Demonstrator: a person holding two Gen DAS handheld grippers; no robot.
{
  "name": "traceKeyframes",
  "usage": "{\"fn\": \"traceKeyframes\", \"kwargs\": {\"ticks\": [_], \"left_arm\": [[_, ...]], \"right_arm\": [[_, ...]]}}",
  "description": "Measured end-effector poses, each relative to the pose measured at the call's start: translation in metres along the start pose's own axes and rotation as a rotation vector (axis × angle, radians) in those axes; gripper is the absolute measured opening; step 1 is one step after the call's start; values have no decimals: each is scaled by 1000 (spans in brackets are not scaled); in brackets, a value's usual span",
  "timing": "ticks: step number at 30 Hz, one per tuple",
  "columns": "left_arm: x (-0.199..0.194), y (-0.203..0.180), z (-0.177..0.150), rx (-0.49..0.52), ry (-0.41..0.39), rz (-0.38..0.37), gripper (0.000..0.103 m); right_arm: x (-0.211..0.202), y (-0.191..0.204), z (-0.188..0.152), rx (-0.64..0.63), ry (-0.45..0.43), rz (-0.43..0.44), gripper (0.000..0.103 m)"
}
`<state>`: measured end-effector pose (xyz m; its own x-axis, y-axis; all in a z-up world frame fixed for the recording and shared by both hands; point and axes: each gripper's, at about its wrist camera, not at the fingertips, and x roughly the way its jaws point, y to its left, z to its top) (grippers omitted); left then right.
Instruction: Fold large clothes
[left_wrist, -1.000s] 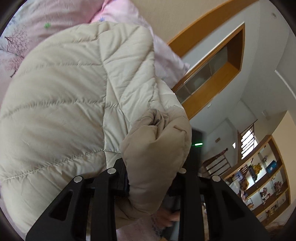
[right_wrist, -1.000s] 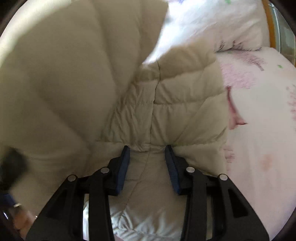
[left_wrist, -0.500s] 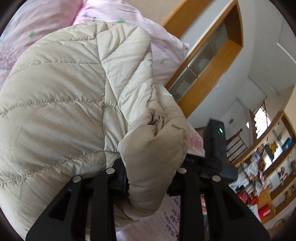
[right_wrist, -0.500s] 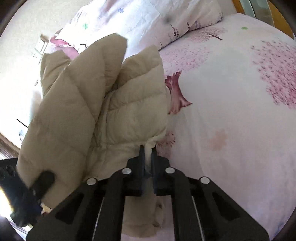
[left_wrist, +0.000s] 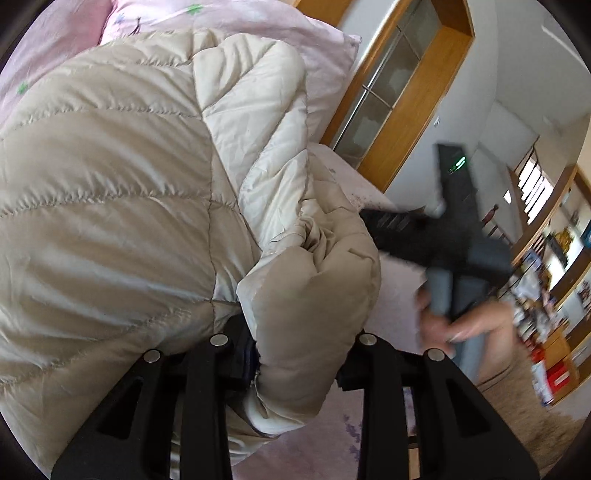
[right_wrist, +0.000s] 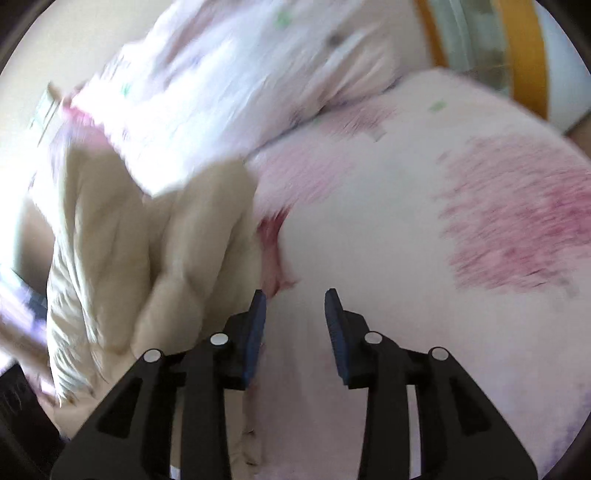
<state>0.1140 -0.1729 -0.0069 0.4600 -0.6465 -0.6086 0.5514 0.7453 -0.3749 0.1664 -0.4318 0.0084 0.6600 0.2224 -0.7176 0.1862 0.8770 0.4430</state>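
One beige quilted jacket (left_wrist: 110, 206), bunched up on the bed (right_wrist: 388, 240). Left gripper (left_wrist: 295, 354): jaws clamped on a thick fold of the jacket, likely a cuff. Right gripper (right_wrist: 295, 325): jaws apart, nothing between them, over bare sheet just right of the jacket's edge. One pillow (right_wrist: 229, 85) at the head of the bed. Right view blurred.

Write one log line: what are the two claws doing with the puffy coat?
left claw: shut on coat | right claw: open, empty, above bed
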Motion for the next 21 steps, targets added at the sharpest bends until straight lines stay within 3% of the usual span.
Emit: {"fn": "traceKeyframes", "kwargs": {"ticks": [2,4,6,8,10,15,16,17,21], "left_arm": [[0,-11,0,46,-6,29,36],[0,-17,-1,85,-11,55,42],[0,-25,-2,137,-16,80,51],[2,-34,-5,190,-18,111,58],[4,-43,-7,240,-18,142,64],[6,-48,-5,281,-8,159,65],[6,-47,-3,281,-8,158,65],[7,-48,-2,283,-10,159,65],[-8,-47,-3,269,-8,106,65]], "right_arm": [[-14,-1,10,20,-43,54,35],[-25,5,18,24,-55,169,40],[-24,18,25,11,-16,292,47],[-18,28,28,1,25,361,49],[-11,44,32,-3,71,405,52],[6,77,44,-44,174,487,53],[11,81,47,-61,177,479,41],[14,85,49,-79,174,459,16],[31,85,52,-93,192,369,10]]}}
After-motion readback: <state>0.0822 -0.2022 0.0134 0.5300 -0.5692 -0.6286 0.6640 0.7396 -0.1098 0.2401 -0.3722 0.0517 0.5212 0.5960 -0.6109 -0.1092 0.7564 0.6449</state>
